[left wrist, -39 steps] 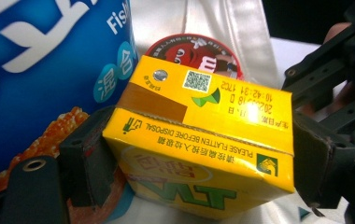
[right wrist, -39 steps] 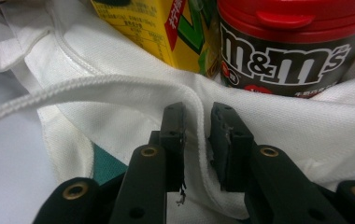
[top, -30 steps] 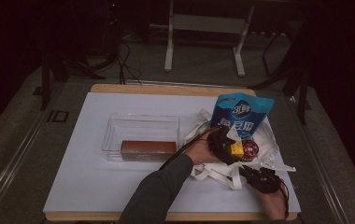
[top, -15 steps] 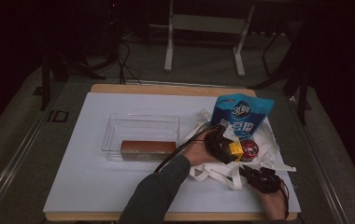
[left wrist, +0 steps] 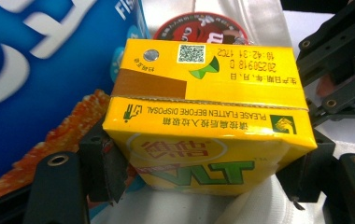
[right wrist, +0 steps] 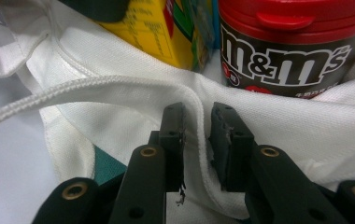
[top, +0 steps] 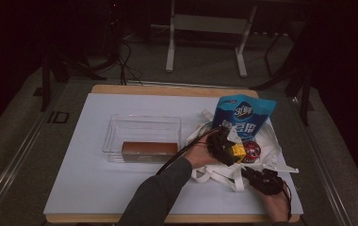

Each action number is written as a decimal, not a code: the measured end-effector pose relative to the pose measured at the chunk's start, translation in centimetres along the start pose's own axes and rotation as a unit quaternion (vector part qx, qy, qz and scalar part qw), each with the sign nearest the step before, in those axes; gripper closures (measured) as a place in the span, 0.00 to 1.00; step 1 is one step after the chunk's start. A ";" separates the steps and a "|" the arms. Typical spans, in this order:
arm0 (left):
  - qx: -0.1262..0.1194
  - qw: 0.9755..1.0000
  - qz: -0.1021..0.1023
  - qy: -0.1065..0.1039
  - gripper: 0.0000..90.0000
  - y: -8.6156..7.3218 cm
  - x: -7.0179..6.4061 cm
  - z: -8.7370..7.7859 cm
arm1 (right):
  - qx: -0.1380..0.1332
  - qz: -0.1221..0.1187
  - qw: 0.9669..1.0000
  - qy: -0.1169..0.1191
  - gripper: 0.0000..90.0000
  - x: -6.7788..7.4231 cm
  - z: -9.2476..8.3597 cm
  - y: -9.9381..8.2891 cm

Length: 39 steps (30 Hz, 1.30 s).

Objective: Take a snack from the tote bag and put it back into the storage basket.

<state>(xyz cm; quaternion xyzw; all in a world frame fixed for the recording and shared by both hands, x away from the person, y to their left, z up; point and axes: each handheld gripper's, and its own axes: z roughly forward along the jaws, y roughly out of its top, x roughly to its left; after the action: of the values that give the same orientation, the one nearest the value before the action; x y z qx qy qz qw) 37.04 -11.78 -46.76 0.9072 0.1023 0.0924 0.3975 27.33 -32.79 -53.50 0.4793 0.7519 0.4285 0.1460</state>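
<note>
White table cover [top: 97,188] carries a white cloth bag [top: 224,172]. Left gripper [left wrist: 203,177], jaws just closing, clamps the yellow drink carton [left wrist: 208,116] at the bag; right gripper [right wrist: 196,135] pinches the bag's hem; brown box in clear tray [top: 149,149] waits.

The high view looks forward and down from above the near edge of the table [top: 97,197], taking in its whole top and the floor beyond. The left gripper view sits very close behind a yellow carton [left wrist: 208,126], facing it along the jaws. The right gripper view sits close and low, facing the white bag [right wrist: 278,121]. All three views share the carton and the red-lidded tub [right wrist: 287,42] near the right edge.
</note>
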 end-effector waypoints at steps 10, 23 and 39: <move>-0.015 1.000 -0.003 0.011 0.32 0.9 0.0 -1.9 | -0.001 -0.003 1.000 0.000 0.83 0.0 0.0 0.0; -0.026 1.000 -0.010 0.012 0.32 1.6 0.3 -3.7 | 0.000 -0.002 1.000 -0.001 0.83 0.0 0.0 0.0; -0.045 0.998 -0.029 0.027 0.32 1.6 0.8 -6.6 | 0.000 -0.002 1.000 -0.001 0.83 0.0 0.0 0.0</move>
<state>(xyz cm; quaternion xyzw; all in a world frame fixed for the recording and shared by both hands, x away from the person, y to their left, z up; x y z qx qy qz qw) 36.36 -8.01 -41.08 0.8823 0.1350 0.1095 0.4374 27.36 -32.78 -53.52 0.4781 0.7529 0.4273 0.1481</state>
